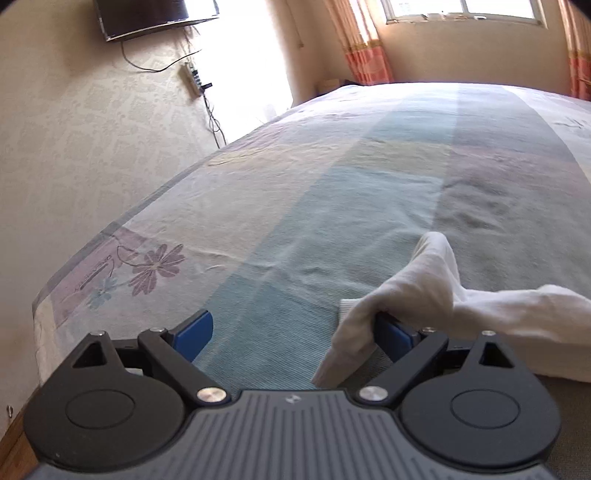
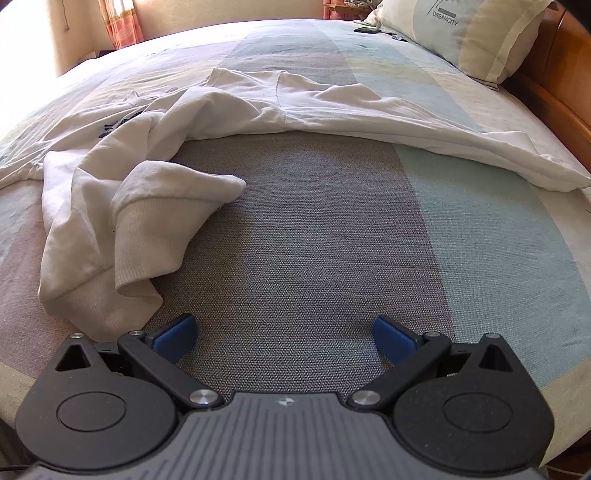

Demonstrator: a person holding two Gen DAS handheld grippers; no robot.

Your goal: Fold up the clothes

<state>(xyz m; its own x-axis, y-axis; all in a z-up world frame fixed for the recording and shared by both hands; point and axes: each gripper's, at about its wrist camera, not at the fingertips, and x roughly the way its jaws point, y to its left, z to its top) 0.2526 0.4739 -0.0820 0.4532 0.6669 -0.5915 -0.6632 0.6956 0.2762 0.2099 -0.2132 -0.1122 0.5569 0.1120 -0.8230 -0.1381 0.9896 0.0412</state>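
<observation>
White sweatshirt (image 2: 229,107) lies spread across a striped bed (image 2: 314,240), one sleeve (image 2: 147,221) bunched at ten o'clock of the right gripper (image 2: 284,336), jaws wide apart, empty. Left gripper (image 1: 295,332) gapes too; sleeve cloth (image 1: 402,288) drapes over its right finger (image 1: 393,334).

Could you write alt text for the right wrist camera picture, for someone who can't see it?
A white sweatshirt lies crumpled and unfolded across a striped bedspread, one ribbed-cuffed sleeve trailing toward the camera. The right gripper hovers low over the bed, blue fingers wide apart and holding nothing. A pillow sits at the far right.
</observation>
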